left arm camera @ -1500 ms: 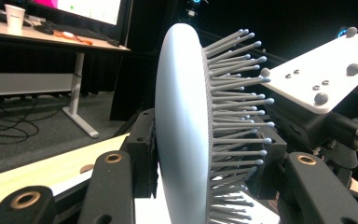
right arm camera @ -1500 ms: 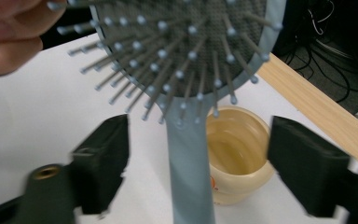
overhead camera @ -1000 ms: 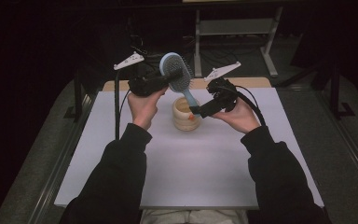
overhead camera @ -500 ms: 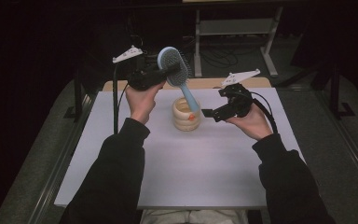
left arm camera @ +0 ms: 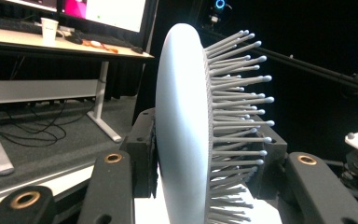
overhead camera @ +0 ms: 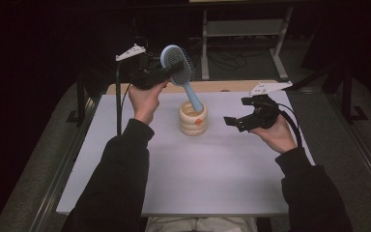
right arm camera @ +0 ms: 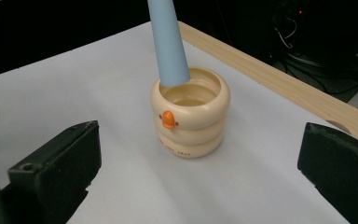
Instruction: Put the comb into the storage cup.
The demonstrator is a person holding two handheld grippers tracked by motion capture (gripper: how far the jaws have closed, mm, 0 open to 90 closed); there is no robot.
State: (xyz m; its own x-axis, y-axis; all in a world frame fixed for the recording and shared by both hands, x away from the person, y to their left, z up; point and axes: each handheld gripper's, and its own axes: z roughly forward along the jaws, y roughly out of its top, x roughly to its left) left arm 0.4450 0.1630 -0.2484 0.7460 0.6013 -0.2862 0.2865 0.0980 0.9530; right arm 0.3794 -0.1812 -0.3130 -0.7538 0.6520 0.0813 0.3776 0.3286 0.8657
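Above the white table (overhead camera: 183, 183), the left tongs (overhead camera: 171, 72) clamp the blue hairbrush (overhead camera: 178, 65), its handle in the cream holder (overhead camera: 193, 118); the right tongs (overhead camera: 236, 122) gape empty, right of it.

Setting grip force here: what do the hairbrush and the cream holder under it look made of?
Hairbrush: likely matte light-blue plastic, smooth back, thin grey ball-tipped pins. Holder: glossy cream, stacked-ring shape, orange beak; sheen suggests glazed ceramic or hard plastic, cannot tell which.
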